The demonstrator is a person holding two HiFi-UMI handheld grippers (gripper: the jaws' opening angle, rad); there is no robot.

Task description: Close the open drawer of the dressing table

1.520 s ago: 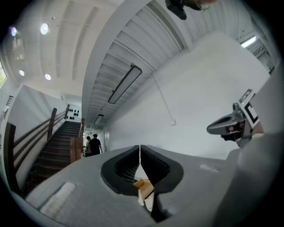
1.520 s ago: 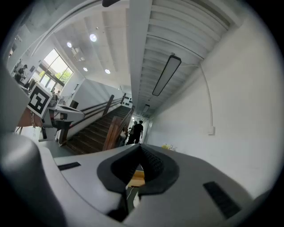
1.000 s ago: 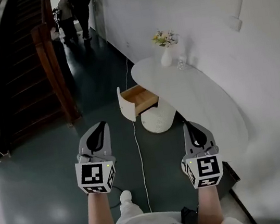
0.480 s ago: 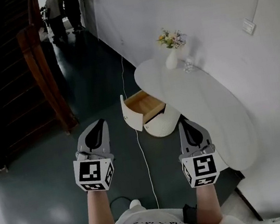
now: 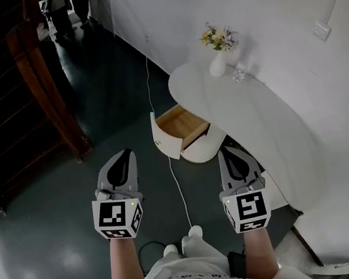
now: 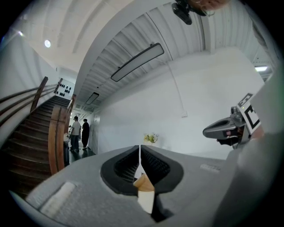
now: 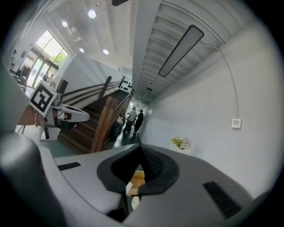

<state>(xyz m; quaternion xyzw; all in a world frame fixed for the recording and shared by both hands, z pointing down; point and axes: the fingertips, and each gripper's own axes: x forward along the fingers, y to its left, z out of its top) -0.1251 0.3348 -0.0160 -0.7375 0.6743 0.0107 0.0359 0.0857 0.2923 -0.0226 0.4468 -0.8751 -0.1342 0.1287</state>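
Both hand-held grippers were seen in the head view held side by side above the floor: the left hand-held gripper (image 5: 125,158) and the right hand-held gripper (image 5: 225,155), each pointed forward with its jaws pressed together and nothing gripped. The drawer (image 5: 182,124) was found ahead, pulled out from under the white worktop (image 5: 250,117), with its wooden inside exposed and its curved white front (image 5: 159,138) turned away from the table. It was touched by neither gripper, and the right one was nearer. A vase (image 5: 218,64) of flowers was stood at the worktop's far end. A thin cable (image 5: 177,188) was laid along the floor below the front.

In the left gripper view the jaws were shown closed to a hairline and empty. The drawer's wood was glimpsed beyond them, low in the gap.

In the right gripper view the jaws were likewise met, with nothing between them. The drawer was lined up past them, and stairs (image 7: 104,119) were seen further off.

The step in hand was judged to be the approach. The push would best be given with the shut jaw tips set at the middle of the front and driven straight along the slide, so that the drawer is not skewed. It should be eased near the end so that the vase is not shaken, and the cable should be stepped over.
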